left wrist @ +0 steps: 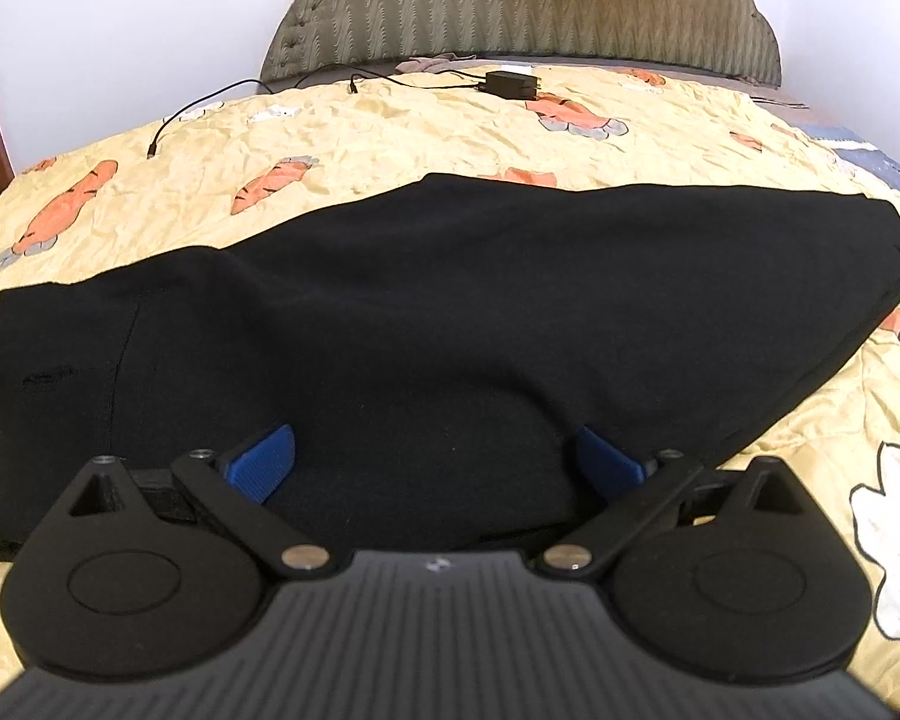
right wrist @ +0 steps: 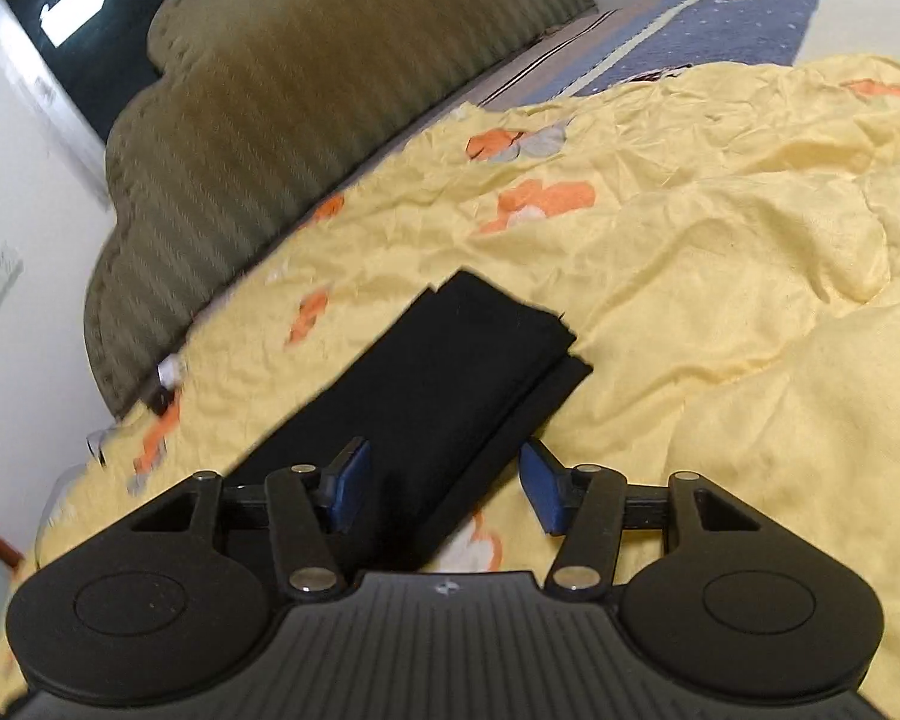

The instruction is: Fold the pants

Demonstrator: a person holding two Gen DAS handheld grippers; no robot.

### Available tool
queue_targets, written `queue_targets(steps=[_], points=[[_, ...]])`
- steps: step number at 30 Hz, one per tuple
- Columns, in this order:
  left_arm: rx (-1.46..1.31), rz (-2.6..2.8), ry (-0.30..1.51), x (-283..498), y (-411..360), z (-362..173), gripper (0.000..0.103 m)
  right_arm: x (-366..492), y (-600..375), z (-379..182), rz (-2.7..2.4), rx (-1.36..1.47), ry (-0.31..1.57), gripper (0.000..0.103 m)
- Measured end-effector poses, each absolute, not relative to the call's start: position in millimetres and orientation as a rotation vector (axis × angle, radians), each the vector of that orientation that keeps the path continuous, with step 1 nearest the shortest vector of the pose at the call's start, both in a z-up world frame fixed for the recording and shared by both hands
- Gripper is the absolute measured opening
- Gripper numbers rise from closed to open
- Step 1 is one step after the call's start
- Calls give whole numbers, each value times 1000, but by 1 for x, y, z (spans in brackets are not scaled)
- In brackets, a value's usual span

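Observation:
Black pants (left wrist: 426,312) lie flat across a yellow bedspread with an orange carrot print, legs stacked one on the other. The waist end is at the left of the left wrist view. My left gripper (left wrist: 435,462) is open, its blue pads low over the near edge of the pants. In the right wrist view the leg ends (right wrist: 468,360) run away from me, cuffs at the far end. My right gripper (right wrist: 447,483) is open and straddles the legs, the left pad over the cloth, the right pad over the bedspread.
A padded olive headboard (left wrist: 528,6) stands behind the bed. A black power adapter (left wrist: 513,84) with a trailing cable lies near it. A blue sheet (right wrist: 738,30) shows at the bed's far side. A dark window (right wrist: 84,18) is in the white wall.

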State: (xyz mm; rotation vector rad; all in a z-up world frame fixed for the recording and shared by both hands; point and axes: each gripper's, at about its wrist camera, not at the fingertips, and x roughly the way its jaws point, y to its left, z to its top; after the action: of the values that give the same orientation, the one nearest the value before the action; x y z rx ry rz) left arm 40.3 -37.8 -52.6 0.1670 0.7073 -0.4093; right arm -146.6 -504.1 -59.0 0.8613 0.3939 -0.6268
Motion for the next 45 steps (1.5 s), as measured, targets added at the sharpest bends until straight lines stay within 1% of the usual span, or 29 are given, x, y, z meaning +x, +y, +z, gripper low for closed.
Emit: queue_targets(steps=[3, 11, 17, 24, 25, 26, 27, 29, 32, 36, 37, 40, 42, 45], points=[[161, -409, 710, 39, -37, -52, 100, -155, -515, -57, -624, 935, 337, 54], [153, -412, 709, 40, -35, -53, 101, -168, -518, -46, -607, 960, 254, 54], [152, -413, 709, 40, -35, -53, 102, -163, -525, -60, -623, 1001, 304, 54], [151, -410, 702, 38, -36, -53, 102, -149, -529, -68, -529, 1028, 266, 54], [151, -409, 700, 38, -36, -53, 102, -141, -530, -70, -510, 1031, 284, 46], [150, -408, 699, 37, -36, -52, 102, -133, -531, -73, -513, 1029, 312, 36], [149, -407, 698, 36, -35, -51, 102, -127, -530, -75, -528, 1021, 332, 31], [133, -402, 699, 34, -32, -49, 102, -122, -525, -75, -539, 998, 347, 9], [96, -391, 706, 33, -23, -46, 102, -126, -512, -68, -547, 951, 331, 5], [78, -375, 706, 31, -15, -46, 102, -143, -496, -57, -625, 910, 288, 5], [75, -373, 705, 30, -14, -45, 102, -146, -490, -53, -654, 861, 296, 5], [67, -370, 708, 29, -12, -43, 102, -136, -465, -43, -763, 574, 408, 5], [61, -367, 709, 29, -11, -42, 102, -126, -460, -44, -800, 479, 473, 5], [53, -369, 706, 26, -9, -40, 102, -116, -461, -46, -806, 444, 504, 5]])
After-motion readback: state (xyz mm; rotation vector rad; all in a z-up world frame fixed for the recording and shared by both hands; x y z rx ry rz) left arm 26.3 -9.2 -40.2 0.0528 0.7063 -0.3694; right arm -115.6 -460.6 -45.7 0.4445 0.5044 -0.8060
